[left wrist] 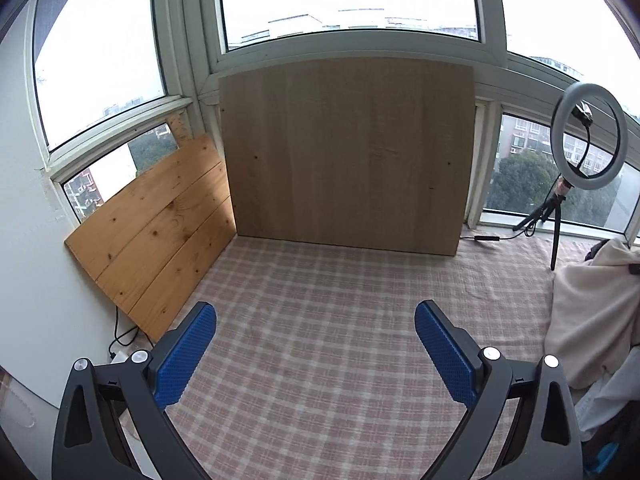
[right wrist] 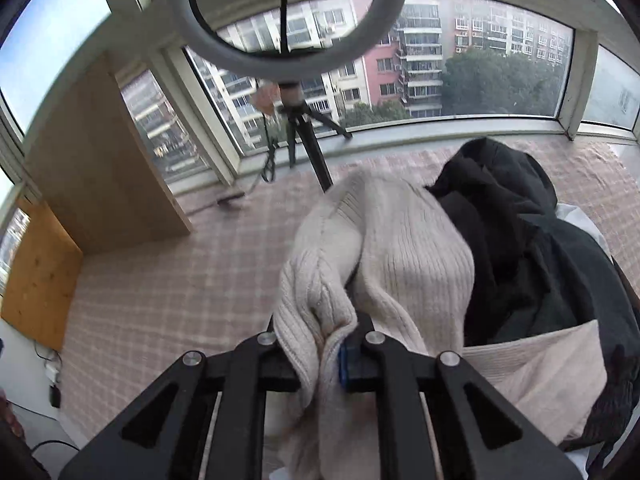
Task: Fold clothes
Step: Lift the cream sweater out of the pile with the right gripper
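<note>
My right tongs (right wrist: 344, 356) clench the cream sweater (right wrist: 400, 248); left tongs (left wrist: 316, 340) gape. Lift it clear of the pile beside the dark clothes (right wrist: 520, 248).

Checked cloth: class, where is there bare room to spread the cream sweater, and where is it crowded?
Free: the checked cloth ahead of the open left gripper, bordered by the pine board and the upright panel. Crowded: the right side, with the cream sweater, black garment and ring light tripod.
</note>
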`<state>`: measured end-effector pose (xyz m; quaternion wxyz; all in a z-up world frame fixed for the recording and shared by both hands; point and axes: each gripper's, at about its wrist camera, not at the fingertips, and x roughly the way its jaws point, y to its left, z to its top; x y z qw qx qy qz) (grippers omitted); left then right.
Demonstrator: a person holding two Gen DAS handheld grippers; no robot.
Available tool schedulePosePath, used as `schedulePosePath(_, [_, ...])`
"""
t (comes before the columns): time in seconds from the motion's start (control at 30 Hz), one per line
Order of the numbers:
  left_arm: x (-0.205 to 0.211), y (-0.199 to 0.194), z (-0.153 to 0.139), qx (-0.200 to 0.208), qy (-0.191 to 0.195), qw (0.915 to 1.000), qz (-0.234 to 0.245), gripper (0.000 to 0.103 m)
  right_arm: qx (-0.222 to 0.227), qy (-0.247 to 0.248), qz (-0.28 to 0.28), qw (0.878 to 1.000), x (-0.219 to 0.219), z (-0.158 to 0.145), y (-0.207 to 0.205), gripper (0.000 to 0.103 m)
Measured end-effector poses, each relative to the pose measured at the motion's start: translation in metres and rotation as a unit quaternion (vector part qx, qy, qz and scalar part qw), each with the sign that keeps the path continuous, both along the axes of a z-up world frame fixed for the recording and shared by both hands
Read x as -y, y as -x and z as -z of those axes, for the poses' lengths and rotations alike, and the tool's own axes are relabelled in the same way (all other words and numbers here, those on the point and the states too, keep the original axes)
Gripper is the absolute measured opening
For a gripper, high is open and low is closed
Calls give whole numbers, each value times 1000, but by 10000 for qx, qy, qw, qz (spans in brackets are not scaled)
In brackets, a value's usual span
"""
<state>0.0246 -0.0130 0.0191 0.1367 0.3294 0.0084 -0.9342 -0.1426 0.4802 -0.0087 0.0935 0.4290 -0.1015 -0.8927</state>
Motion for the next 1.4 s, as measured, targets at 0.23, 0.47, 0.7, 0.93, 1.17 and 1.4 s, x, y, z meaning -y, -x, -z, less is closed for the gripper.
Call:
schedulePosePath(0.23, [38, 7, -6, -212, -205, 9995, 108, 99, -994, 564, -767, 9905, 101, -113, -31, 10])
schedulePosePath(0.47, [91, -9, -29, -627, -145, 9979, -82, 99, -2139, 1058, -2313, 9432, 240, -237, -99, 9])
schedulePosePath(0.7, [132, -19, -37, -782, 191, 9966, -162, 101, -2062, 861, -2214, 9492, 247, -230, -119, 9])
schedulePosePath(0.93, [134, 6, 29, 145, 334, 9988, 326, 101, 803, -481, -1467, 9848, 206, 10, -78, 25])
schedulePosePath(1.17, [56, 23, 114, 1130, 206, 9778, 1753, 100, 1624, 246, -715, 9838, 135, 111, -71, 25])
schedulePosePath(1.4, [-39, 38, 161, 1602, 416, 9428, 2893, 100, 1637, 355, -599, 9840, 124, 115, -66, 27])
